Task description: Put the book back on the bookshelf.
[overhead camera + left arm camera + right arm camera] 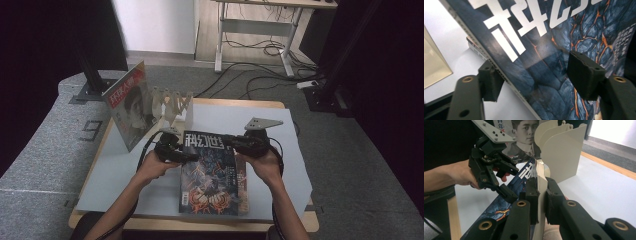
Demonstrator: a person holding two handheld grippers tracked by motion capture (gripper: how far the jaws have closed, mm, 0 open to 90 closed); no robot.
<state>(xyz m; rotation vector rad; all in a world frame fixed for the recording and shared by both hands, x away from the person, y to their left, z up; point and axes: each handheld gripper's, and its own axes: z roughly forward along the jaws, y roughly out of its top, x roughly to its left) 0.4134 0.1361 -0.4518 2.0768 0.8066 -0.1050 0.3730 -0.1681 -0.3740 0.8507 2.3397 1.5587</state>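
- Table [280,107]: wooden top with a pale sheet across it; bare sheet lies open to the right of the work and in front of the person's left forearm, and the near edge runs under both forearms.
- Blue magazine [210,175]: lifted at its top edge, the lower end near the table's near edge. A second magazine lies beneath it, its edge showing at the right side and, in the left gripper view, past the spine [474,47].
- Red-titled magazine [131,105]: stands tilted at the rear left, leaning on the file rack.
- File rack [172,105]: cream dividers upright at the rear, just behind the blue magazine's top edge.
- Right gripper [541,195]: fingers narrow, clamped on the blue magazine's top right edge, pads pressed on both faces.
- Left gripper [536,75]: fingers part open, straddling the spine corner; one finger [584,72] over the cover, the other beside the spine. No pad contact visible.
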